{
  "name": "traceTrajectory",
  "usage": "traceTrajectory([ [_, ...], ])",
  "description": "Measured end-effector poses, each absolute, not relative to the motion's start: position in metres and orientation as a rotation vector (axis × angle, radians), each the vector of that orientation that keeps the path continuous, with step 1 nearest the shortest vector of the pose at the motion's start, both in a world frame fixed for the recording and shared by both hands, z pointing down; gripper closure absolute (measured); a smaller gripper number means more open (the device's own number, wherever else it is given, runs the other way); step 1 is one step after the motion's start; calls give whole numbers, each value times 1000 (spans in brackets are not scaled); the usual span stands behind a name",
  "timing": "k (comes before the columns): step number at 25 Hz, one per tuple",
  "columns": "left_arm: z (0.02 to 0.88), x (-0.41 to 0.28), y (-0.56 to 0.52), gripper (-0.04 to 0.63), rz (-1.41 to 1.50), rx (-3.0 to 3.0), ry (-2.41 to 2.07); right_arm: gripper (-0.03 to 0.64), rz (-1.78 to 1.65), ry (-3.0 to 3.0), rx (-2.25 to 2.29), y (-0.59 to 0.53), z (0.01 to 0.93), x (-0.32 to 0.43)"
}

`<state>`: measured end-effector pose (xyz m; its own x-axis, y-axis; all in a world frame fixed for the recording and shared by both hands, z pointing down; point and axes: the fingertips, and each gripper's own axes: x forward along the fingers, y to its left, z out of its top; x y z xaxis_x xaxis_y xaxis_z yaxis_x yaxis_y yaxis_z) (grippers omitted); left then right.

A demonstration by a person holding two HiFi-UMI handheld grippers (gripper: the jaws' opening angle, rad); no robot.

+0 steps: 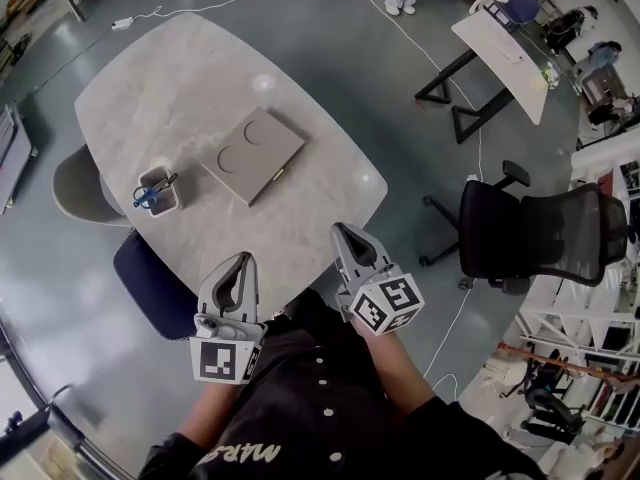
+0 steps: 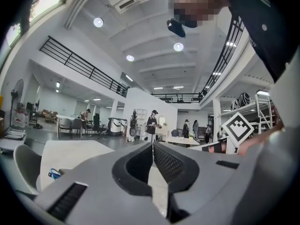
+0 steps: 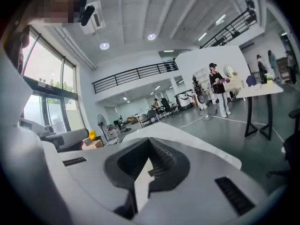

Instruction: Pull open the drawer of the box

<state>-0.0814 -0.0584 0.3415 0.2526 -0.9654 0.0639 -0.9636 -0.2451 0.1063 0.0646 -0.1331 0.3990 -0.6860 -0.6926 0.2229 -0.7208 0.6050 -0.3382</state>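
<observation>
I hold the left gripper (image 1: 243, 261) and the right gripper (image 1: 343, 231) close to my body at the near edge of the counter (image 1: 180, 88). Both have their jaws pressed together with nothing between them, and the box (image 1: 252, 154) lies flat near the middle of the counter, well apart from both. To do this step well, I think I must spread the right jaws, bring them low to the small pull (image 1: 279, 174) on the box edge and pinch it squarely, while the left gripper presses on the lid so the box does not slide when I pull straight.
</observation>
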Motion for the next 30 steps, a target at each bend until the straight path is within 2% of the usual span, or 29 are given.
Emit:
traceTrajectory([
  [23,440,-102,-124,578,101,2146,-1854,618,1314,-2493,951,-246,600,-14],
  [30,472,-86,-120,578,189,2129,-1737,617,1527,-2407,974,-268,636,-34],
])
